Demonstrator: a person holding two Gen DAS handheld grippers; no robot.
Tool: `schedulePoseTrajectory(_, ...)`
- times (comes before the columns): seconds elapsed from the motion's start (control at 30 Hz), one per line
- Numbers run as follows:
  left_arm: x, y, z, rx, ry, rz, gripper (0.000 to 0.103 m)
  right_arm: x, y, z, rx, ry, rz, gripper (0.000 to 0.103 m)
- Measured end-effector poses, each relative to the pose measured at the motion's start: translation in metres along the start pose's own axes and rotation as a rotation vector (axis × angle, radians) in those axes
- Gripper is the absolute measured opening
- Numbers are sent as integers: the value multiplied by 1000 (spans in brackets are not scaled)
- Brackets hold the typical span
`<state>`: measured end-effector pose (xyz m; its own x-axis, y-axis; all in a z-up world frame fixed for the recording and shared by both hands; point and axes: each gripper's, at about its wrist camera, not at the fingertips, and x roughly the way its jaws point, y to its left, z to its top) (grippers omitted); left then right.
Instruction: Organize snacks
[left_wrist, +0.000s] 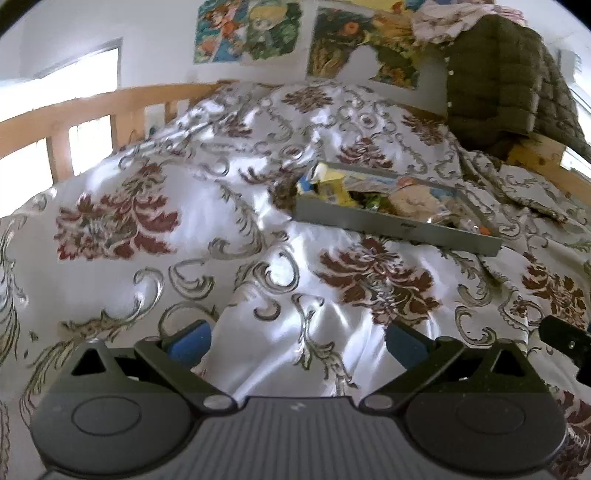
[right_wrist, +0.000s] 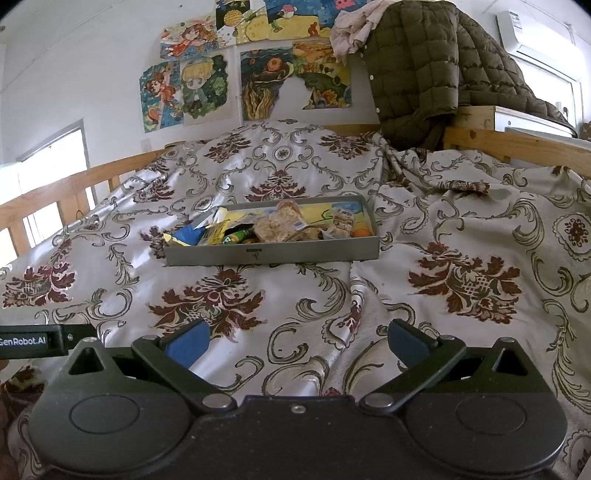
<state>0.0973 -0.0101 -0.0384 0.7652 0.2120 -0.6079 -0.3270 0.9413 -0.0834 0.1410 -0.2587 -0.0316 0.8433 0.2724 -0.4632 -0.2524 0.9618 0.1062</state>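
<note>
A shallow grey tray (right_wrist: 273, 254) lies on the patterned bedspread (right_wrist: 258, 306), straight ahead in the right wrist view and up to the right (left_wrist: 399, 225) in the left wrist view. Inside it are several snacks: yellow packets (right_wrist: 221, 230), a blue packet (right_wrist: 186, 236), a green wrapper (right_wrist: 238, 236), a clear bag of pale biscuits (right_wrist: 275, 229) and an orange item (right_wrist: 361, 232). My left gripper (left_wrist: 297, 339) is open over bare bedspread, well short of the tray. My right gripper (right_wrist: 297, 338) is open too, with nothing between its blue pads (right_wrist: 186, 343).
A wooden bed rail (right_wrist: 48, 195) runs along the left and far side. An olive quilted jacket (right_wrist: 424, 70) hangs over the rail at the back right. Posters (right_wrist: 192, 88) cover the wall. The other gripper's black body (right_wrist: 33, 341) shows at the left edge.
</note>
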Motion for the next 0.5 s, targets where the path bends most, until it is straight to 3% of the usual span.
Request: schedulePoseTrajectory(0.5,-2,-4,-1,22,3,11,103,0,2,-1,-1,2,-1,102)
